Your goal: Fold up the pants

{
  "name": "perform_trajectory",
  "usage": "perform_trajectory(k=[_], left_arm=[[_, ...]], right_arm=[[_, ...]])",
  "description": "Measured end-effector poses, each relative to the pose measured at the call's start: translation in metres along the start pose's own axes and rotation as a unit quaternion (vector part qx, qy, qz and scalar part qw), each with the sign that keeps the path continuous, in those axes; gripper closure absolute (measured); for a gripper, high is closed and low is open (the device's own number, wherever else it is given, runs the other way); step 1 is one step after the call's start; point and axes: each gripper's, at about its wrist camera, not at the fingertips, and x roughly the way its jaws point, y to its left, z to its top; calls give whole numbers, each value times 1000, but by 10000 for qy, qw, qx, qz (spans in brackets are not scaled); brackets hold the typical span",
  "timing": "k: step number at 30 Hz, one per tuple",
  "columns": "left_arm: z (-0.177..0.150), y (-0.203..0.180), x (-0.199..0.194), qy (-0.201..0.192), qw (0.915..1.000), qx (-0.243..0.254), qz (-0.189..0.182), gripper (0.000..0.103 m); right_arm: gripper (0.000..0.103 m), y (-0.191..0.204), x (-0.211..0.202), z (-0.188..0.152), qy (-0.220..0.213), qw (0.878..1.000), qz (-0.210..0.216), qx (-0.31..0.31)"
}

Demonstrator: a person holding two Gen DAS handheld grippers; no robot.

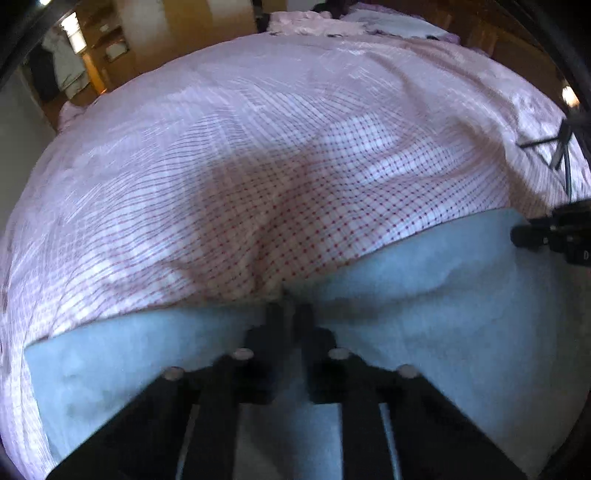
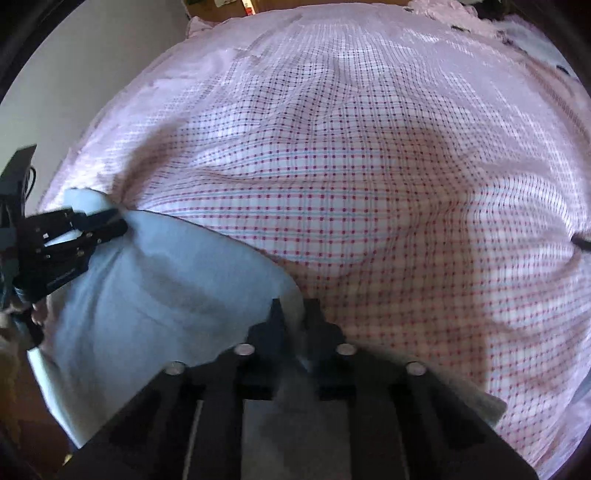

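Pale blue pants (image 1: 424, 314) lie across the near part of a bed and also show in the right wrist view (image 2: 159, 288). My left gripper (image 1: 290, 308) is shut on the pants' far edge. My right gripper (image 2: 295, 310) is shut on a corner of the pants. The left gripper also shows at the left of the right wrist view (image 2: 110, 223), pinching the other end of the same edge. Part of the right gripper shows at the right edge of the left wrist view (image 1: 554, 232).
The bed is covered by a pink and white checked sheet (image 1: 277, 166), wrinkled, which also shows in the right wrist view (image 2: 388, 184). More pale clothes (image 1: 369, 22) lie at the bed's far end. Wooden furniture (image 1: 184, 33) stands beyond the bed.
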Motion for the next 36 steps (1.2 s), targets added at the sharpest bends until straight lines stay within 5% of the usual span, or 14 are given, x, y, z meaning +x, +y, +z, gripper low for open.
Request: perform_trajectory(k=[8, 24, 31, 36], left_arm=[[-21, -5, -70, -543, 9982, -263, 7, 100], [-139, -31, -214, -1317, 9855, -1044, -240, 103], [-185, -47, -215, -1021, 9851, -1337, -364, 103], [-201, -32, -192, -877, 9727, -2101, -454, 94]], right_arm=[[103, 18, -48, -19, -418, 9988, 229, -80], [103, 85, -118, -102, -833, 9927, 369, -789], [103, 103, -112, -147, -714, 9908, 111, -1145], [103, 102, -88, -172, -493, 9928, 110, -1086]])
